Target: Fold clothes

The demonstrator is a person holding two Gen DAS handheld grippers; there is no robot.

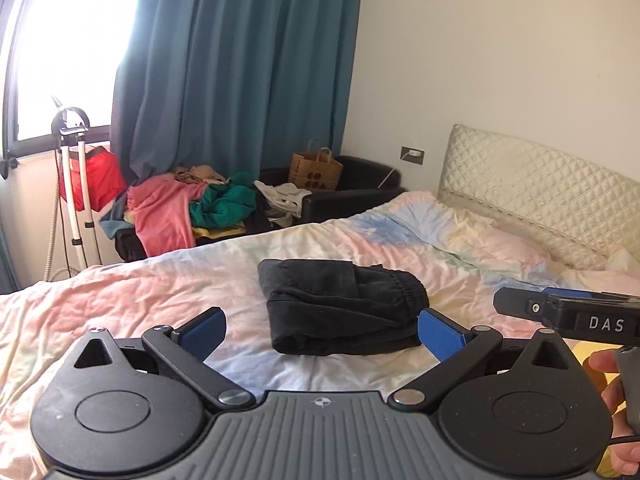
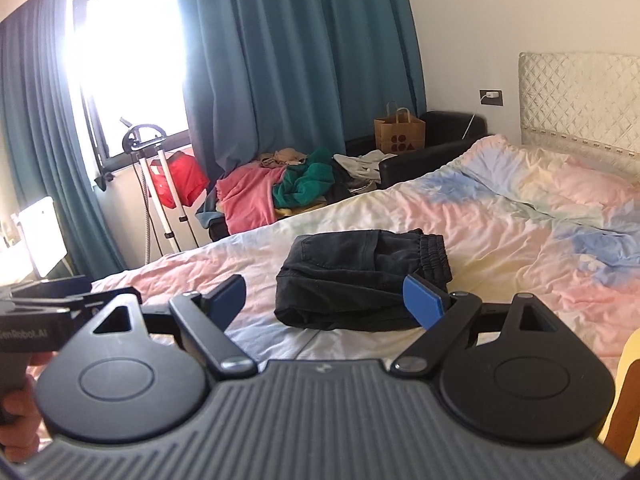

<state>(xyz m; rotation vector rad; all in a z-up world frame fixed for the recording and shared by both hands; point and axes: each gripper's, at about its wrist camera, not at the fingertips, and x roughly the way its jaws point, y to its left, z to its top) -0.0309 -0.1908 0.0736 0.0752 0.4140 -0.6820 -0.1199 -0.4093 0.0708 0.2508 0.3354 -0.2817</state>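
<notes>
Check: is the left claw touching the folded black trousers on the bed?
Apart. The left wrist view shows the left claw wide open, with nothing between its blue pads; the folded black trousers lie beyond on the bedsheet.

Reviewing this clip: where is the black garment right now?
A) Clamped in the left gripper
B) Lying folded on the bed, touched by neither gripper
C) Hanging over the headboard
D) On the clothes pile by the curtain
B: the black garment lies folded on the bed, beyond the open left gripper and open right gripper, with nothing between either pair of pads.
</notes>
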